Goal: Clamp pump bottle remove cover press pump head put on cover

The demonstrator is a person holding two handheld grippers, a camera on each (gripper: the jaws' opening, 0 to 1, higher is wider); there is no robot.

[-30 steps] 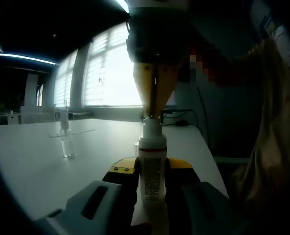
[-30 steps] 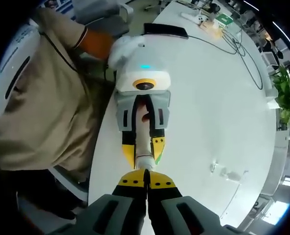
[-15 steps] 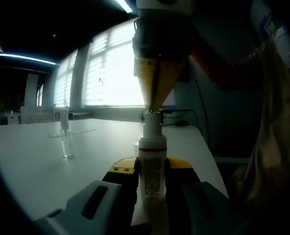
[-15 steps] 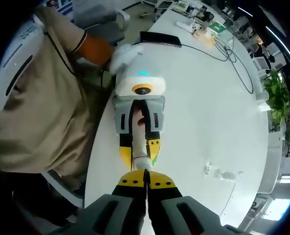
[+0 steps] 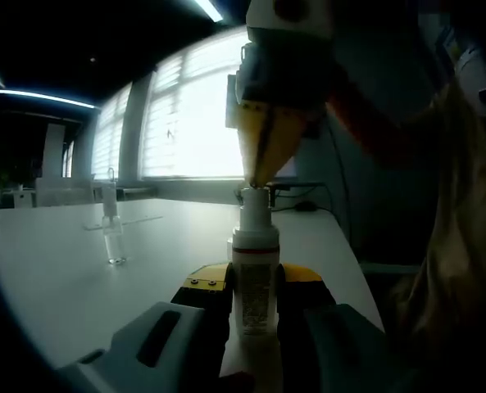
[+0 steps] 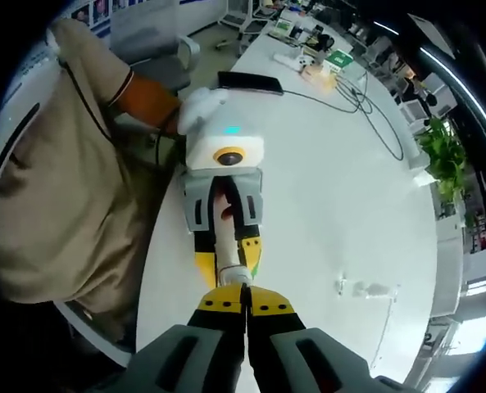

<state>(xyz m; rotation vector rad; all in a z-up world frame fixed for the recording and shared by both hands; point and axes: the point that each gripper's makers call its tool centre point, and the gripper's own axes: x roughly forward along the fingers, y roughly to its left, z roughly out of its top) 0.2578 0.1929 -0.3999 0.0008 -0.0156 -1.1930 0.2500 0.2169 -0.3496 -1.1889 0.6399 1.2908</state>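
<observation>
Pump bottle (image 5: 253,278) upright on table (image 5: 62,278), btwn left gripper (image 5: 255,299) jaws.
Right gripper (image 5: 263,176) at its 12 o'clock; cover (image 5: 111,229) at 9 o'clock.

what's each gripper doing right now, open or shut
Left gripper: shut on the pump bottle, which stands upright on the table.
Right gripper: jaws shut, empty, tips at the pump head.

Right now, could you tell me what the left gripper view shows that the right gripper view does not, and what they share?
Left gripper view alone: bright blinds-covered windows and the pump bottle's label side, jaws shut on it.

Right gripper view alone: a top-down look at the white table, black cables, a green plant and the person's beige shirt.

Both: the pump bottle, the clear cover, and the right gripper, shut, at the pump head.
</observation>
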